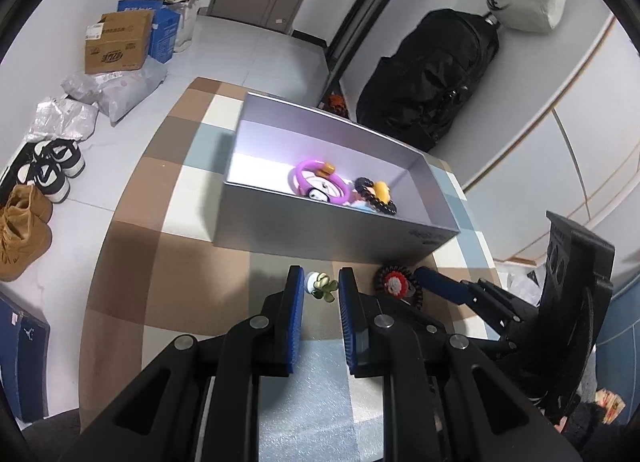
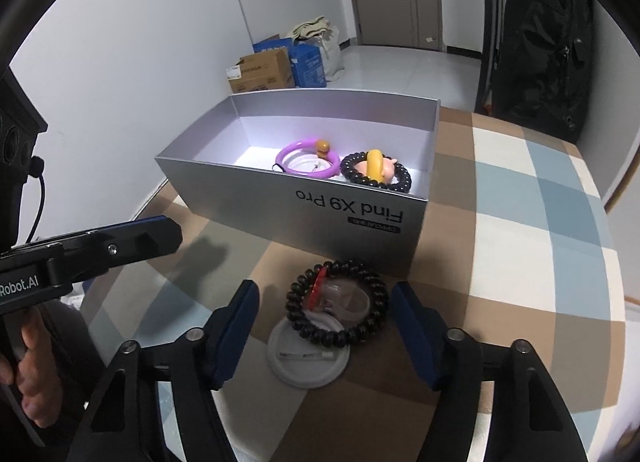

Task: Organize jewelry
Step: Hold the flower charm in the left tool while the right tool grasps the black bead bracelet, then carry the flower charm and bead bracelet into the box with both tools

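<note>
A black beaded bracelet point(image 2: 337, 302) with a red charm and a clear plastic piece inside its ring lay on the checked tablecloth point(image 2: 520, 198), partly over a white round lid point(image 2: 308, 362), just in front of the grey box point(image 2: 304, 202). The right gripper point(image 2: 325, 332) straddled it, jaws partly open, pads clear of the beads. In the box sat a purple ring point(image 2: 306, 158) and another dark bracelet point(image 2: 376, 172). The left gripper point(image 1: 320, 286) was nearly shut on a small green flower charm point(image 1: 322, 288).
</note>
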{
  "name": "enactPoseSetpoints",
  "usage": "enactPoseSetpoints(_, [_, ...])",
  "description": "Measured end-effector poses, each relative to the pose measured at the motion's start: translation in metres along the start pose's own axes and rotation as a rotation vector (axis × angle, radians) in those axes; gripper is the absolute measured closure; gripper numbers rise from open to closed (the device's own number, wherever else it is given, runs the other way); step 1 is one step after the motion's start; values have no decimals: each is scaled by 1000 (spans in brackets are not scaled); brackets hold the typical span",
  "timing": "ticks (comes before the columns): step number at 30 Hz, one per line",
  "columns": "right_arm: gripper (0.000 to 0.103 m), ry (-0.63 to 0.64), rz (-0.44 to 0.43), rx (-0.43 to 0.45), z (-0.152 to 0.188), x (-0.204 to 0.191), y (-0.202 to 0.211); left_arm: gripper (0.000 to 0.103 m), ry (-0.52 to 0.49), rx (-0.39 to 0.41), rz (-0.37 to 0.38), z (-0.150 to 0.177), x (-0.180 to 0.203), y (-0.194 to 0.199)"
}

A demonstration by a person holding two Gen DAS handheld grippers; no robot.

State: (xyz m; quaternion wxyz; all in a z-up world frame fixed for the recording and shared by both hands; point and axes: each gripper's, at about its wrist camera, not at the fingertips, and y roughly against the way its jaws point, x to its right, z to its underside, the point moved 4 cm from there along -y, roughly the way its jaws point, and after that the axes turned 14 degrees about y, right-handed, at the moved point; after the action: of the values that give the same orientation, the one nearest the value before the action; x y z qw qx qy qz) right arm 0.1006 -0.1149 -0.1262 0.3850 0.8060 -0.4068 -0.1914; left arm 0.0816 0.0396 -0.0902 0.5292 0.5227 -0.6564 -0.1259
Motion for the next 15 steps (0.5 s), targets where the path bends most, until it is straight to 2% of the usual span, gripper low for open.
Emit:
enactPoseSetpoints(5, [50, 42, 25, -9, -3, -6, -5, 90, 16, -3, -8, -2, -2, -3])
enactPoseSetpoints(9, [52, 72, 41, -11, -2, -10, -4, 90, 2, -5, -13, 0, 1, -4])
enactPoseSetpoints(15, [54, 49, 41, 3, 1, -6, 4, 90, -12, 0, -24, 0, 4, -4])
